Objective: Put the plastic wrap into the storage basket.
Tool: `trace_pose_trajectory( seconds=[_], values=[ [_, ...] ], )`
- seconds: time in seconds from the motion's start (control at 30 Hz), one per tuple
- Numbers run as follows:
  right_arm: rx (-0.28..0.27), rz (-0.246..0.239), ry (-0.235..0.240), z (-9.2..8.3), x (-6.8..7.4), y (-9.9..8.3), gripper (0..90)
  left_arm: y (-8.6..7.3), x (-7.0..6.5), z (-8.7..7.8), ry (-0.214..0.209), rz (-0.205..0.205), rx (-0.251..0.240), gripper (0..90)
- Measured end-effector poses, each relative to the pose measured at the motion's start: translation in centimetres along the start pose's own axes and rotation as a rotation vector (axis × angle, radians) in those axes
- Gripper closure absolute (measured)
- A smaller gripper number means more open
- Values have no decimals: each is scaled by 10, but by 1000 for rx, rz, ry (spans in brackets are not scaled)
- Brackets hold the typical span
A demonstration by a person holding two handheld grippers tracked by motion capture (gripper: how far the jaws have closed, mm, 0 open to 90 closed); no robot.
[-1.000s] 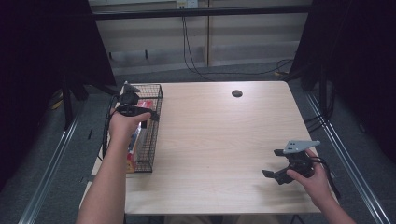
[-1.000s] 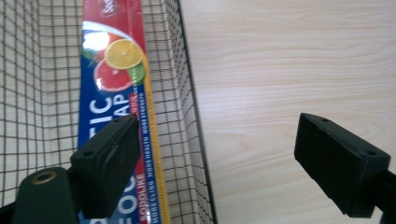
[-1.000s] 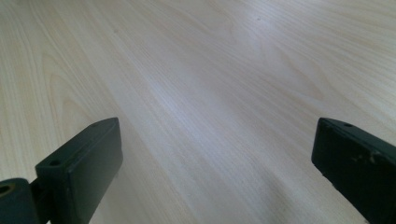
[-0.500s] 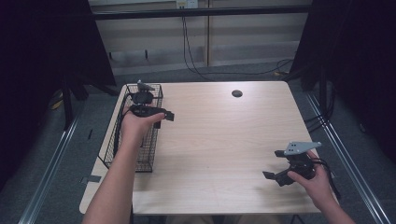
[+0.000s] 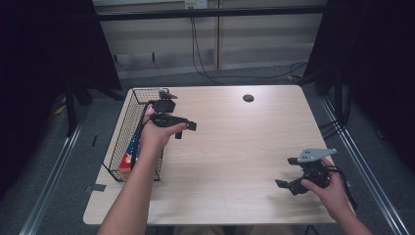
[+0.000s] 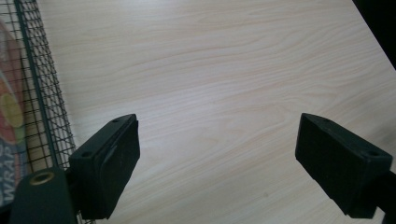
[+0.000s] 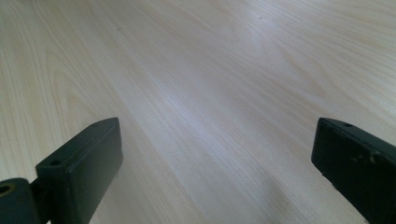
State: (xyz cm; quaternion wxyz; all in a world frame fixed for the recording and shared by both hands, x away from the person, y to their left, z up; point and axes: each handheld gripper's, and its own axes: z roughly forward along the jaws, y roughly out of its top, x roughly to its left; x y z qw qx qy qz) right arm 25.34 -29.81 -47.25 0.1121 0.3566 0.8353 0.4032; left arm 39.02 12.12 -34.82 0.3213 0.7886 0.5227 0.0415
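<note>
A black wire basket (image 5: pixel 122 134) stands along the table's left edge, with a colourful printed packet (image 5: pixel 130 155) lying in its near end. My left gripper (image 5: pixel 187 128) hovers just right of the basket's rim, over bare wood, jaws wide apart and empty. In the left gripper view the basket's mesh wall (image 6: pixel 39 93) runs down the left side, the packet (image 6: pixel 11 140) showing behind it. My right gripper (image 5: pixel 288 174) rests low near the table's front right corner, open, nothing between its jaws. The right gripper view has plain wood grain between the two black pads (image 7: pixel 81 161).
A small dark round hole cover (image 5: pixel 248 98) sits at the far middle of the light wooden table (image 5: pixel 235 147). Cables hang down the back wall. Metal frame rails run along the floor on both sides.
My left hand has moved right, from over the basket's far end to just outside its right rim, above the table. The right hand has stayed put.
</note>
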Motion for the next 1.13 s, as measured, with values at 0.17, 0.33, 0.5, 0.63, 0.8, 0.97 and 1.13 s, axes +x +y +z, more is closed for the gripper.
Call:
trace_pose_trajectory(
  seconds=[0.17, 0.33, 0.5, 0.63, 0.8, 0.97, 1.13],
  values=[
    [0, 1, 2, -1, 1, 0, 20, -3, -11, 8, -23, 24, 7, 140],
    [2, 0, 1, -1, 1, 0, 20, -6, -19, 13, -12, 59, 10, 138],
    [3, -2, 6, -1, 1, 0, 20, -12, -29, 24, -53, 66, 6, 137],
    [5, -6, 6, -1, 1, -1, 19, -17, -33, 33, -63, 74, 6, 136],
    [6, -3, 4, -1, 1, -1, 20, -25, -38, 43, -88, 78, 5, 135],
    [16, -12, 1, 0, 2, -1, 19, -32, -39, 50, -81, 88, 4, 128],
    [66, -26, 10, 8, 4, -3, 14, -53, -45, 66, -84, 127, -5, 117]
  ],
)
